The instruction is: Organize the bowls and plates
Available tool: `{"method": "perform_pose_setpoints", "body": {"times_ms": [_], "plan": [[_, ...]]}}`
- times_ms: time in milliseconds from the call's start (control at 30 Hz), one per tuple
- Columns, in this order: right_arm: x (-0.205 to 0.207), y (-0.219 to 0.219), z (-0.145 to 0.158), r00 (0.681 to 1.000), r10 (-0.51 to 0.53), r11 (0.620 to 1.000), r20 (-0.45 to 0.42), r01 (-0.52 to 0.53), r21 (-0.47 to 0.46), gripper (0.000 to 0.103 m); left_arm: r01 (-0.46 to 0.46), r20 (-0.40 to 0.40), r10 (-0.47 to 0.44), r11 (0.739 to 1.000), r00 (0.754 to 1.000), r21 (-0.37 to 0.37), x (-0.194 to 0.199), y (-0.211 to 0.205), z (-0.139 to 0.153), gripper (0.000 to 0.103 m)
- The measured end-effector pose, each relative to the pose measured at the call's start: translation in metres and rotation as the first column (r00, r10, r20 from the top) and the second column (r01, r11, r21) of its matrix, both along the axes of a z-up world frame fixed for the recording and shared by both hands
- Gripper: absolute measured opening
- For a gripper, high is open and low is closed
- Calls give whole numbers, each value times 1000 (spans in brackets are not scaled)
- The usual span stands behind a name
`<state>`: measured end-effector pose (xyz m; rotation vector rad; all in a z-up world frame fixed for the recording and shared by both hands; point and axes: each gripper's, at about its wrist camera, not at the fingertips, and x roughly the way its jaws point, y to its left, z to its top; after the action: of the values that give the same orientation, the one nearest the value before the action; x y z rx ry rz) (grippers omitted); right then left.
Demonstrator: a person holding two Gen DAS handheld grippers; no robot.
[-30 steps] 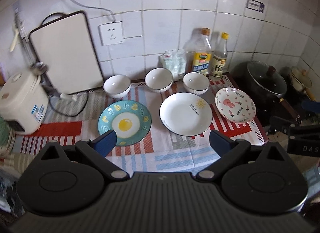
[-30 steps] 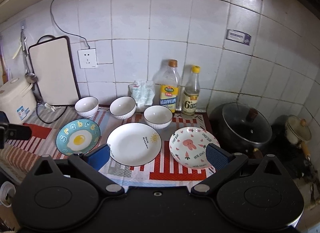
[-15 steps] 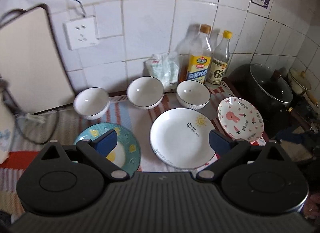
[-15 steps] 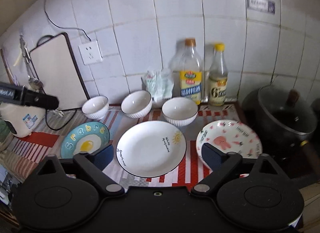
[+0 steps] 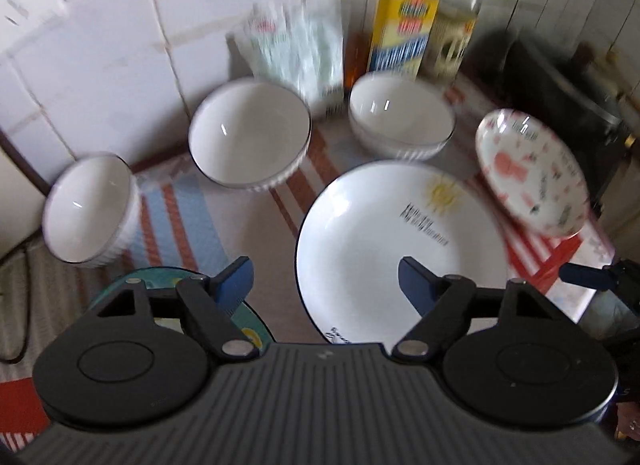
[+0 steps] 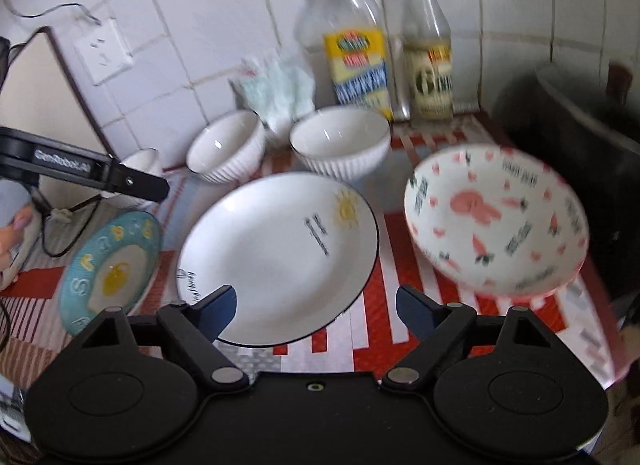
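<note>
I see three white ribbed bowls (image 5: 250, 133) behind a teal egg plate (image 6: 110, 269), white sun plate (image 6: 280, 257) and pink rabbit plate (image 6: 496, 221).

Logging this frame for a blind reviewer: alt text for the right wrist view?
The open right gripper hovers above a white sun-print plate, flanked by an egg-print plate and a rabbit-print plate. Three white bowls and two bottles line the tiled wall behind.

Left gripper (image 5: 325, 280): jaws apart, empty, above large white round plate with sun motif (image 5: 380, 233). Three white ribbed bowls (image 5: 248, 133) in a row behind it; pink-patterned plate (image 5: 532, 173) to its right, teal plate (image 5: 252, 325) at its left.
</note>
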<state>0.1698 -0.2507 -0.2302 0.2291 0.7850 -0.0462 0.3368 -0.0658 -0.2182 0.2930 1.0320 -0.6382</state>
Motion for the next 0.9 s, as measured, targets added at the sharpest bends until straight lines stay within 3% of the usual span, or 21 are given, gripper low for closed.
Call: {"method": "perform_pose_setpoints", "body": {"times_ms": [167, 233, 267, 300, 367, 433, 500, 633, 767, 900], "plan": [[16, -5, -26, 997, -69, 996, -42, 71, 57, 86, 19, -49, -17, 999, 999, 44, 26, -9, -35, 73], [21, -7, -32, 995, -87, 993, -47, 90, 75, 81, 38, -57, -36, 998, 998, 42, 32, -12, -42, 58], [22, -7, -34, 994, -94, 992, -50, 98, 85, 78, 54, -71, -52, 998, 996, 29, 35, -12, -44, 37], [24, -7, -36, 993, -102, 990, -57, 107, 95, 70, 78, -89, -77, 997, 993, 9, 38, -13, -47, 29], [28, -8, -41, 990, -119, 985, -80, 128, 114, 52, 92, -87, -90, 996, 992, 22, 44, -17, -51, 23], [29, -7, -45, 988, -125, 981, -92, 136, 135, 24, 106, -91, -103, 994, 991, 31, 48, -18, -54, 19], [29, -6, -46, 986, -138, 979, -94, 150, 135, 23, 104, -120, -97, 993, 988, 57, 54, -19, -62, 15], [27, -9, -49, 984, -157, 972, -82, 168, 163, 22, 69, -165, -66, 997, 984, 15, 61, -17, -66, 16], [31, -18, -61, 978, -190, 944, -83, 206, 259, 21, 62, -152, -60, 998, 987, 14, 57, -19, -69, 19], [33, -15, -61, 975, -200, 941, -97, 219, 260, 21, 68, -127, -62, 997, 990, 44, 53, -25, -67, 20]]}}
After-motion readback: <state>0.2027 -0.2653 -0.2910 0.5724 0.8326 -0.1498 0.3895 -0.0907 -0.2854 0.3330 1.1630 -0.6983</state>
